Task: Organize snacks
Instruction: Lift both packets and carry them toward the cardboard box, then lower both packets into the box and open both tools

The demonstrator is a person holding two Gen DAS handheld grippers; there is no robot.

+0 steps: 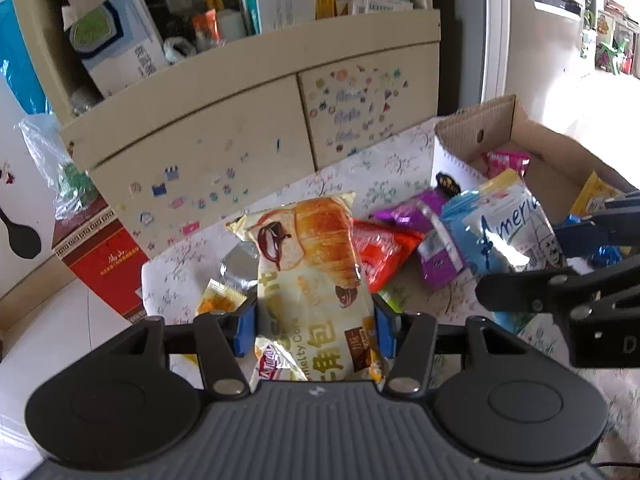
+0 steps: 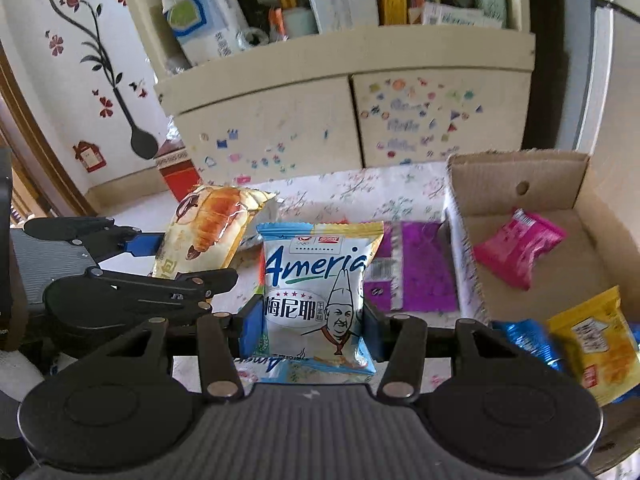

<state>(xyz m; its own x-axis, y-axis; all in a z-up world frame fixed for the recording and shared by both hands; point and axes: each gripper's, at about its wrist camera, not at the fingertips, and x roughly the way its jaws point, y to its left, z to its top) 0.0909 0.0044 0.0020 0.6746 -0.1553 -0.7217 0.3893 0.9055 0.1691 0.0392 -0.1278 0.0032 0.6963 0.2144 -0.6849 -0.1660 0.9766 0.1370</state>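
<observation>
My left gripper (image 1: pixel 316 320) is shut on a cream croissant packet (image 1: pixel 312 264), held above the floral tablecloth (image 1: pixel 384 172); the packet also shows in the right wrist view (image 2: pixel 208 228). My right gripper (image 2: pixel 306 322) is shut on a blue-and-white "Ameria" cracker packet (image 2: pixel 320 280), also seen in the left wrist view (image 1: pixel 504 224). A cardboard box (image 2: pixel 516 172) stands to the right with a pink packet (image 2: pixel 520 246), a yellow packet (image 2: pixel 596 344) and a blue packet (image 2: pixel 524 340) inside. A purple packet (image 2: pixel 416 268) and a red packet (image 1: pixel 380 252) lie on the table.
A cream cabinet (image 1: pixel 240 128) with stickers stands behind the table, its shelf crowded with boxes. A red box (image 1: pixel 104 260) sits on the floor at left. A small orange packet (image 1: pixel 220 300) lies under my left gripper.
</observation>
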